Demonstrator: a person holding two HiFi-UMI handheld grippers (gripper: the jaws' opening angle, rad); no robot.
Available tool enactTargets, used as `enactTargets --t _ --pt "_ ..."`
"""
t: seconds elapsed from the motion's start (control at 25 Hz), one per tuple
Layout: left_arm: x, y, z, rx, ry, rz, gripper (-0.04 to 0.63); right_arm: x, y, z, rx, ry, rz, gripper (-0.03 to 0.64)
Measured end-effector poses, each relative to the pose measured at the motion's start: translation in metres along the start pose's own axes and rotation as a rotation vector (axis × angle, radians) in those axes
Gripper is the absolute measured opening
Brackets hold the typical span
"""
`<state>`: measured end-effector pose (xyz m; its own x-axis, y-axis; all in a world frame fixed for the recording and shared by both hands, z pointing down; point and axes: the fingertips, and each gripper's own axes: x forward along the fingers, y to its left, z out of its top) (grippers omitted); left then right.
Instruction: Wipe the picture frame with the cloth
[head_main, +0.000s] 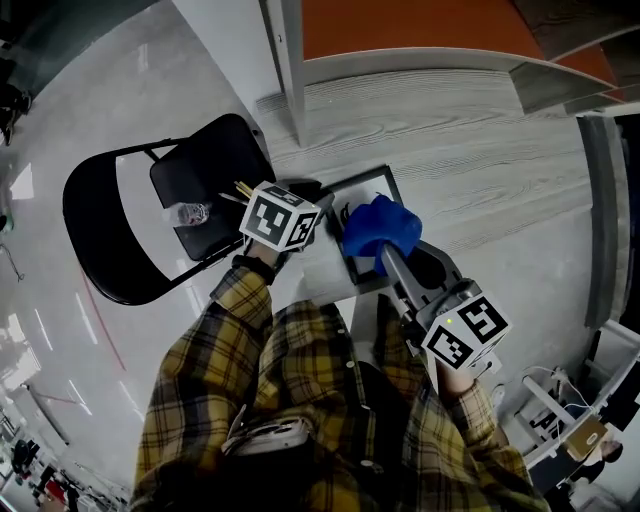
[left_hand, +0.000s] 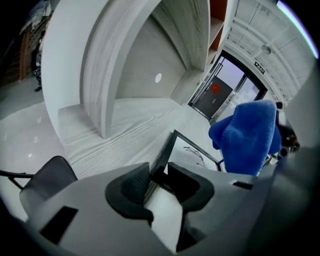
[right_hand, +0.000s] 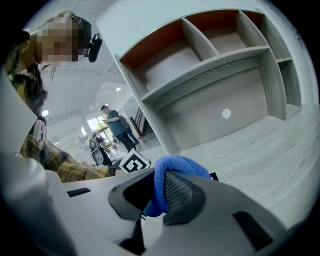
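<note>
On woodgrain desk (head_main: 480, 130), thin picture frame (head_main: 362, 192) between parted left jaws, right jaws pinching plush cloth (head_main: 380, 228)

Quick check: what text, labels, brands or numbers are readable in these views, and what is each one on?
Nothing is legible in any view.
Sign above the far door: too small to read.
Two marker cubes: black-and-white patterns, no letters.
Picture frame: dark marks under the glass, unreadable.
Cloth: no label showing.
</note>
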<state>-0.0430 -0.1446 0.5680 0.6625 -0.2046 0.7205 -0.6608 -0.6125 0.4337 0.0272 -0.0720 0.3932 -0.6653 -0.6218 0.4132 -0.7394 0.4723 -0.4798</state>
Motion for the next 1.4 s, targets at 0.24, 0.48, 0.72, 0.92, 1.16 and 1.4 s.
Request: enactTargets --t 0.24,0.48,0.72,0.92,1.16,1.4 --pt "0.003 -0.003 -0.004 -0.042 0.011 -0.033 0.107 0.006 -0.003 -0.005 -0.009 0.016 -0.003 0.049" --pt "0.005 0.001 -0.004 -0.075 0.021 -0.062 0.110 0.043 -0.013 -0.012 -0.111 0.086 0.009 0.049" --pt "0.004 0.004 -0.003 -0.116 0.015 -0.089 0.104 0.107 -0.037 -0.046 -0.273 0.253 -0.033 0.049" --pt "0.005 0.003 0.000 -0.116 0.011 -0.087 0.104 0.135 -0.061 -0.081 -0.432 0.382 -0.094 0.049" --pt "0.003 0.002 0.000 -0.101 0.000 -0.078 0.103 0.137 -0.058 -0.092 -0.433 0.402 -0.112 0.048" --pt "0.004 0.002 0.002 -0.104 -0.009 -0.067 0.103 0.123 -0.058 -0.102 -0.356 0.466 -0.080 0.048"
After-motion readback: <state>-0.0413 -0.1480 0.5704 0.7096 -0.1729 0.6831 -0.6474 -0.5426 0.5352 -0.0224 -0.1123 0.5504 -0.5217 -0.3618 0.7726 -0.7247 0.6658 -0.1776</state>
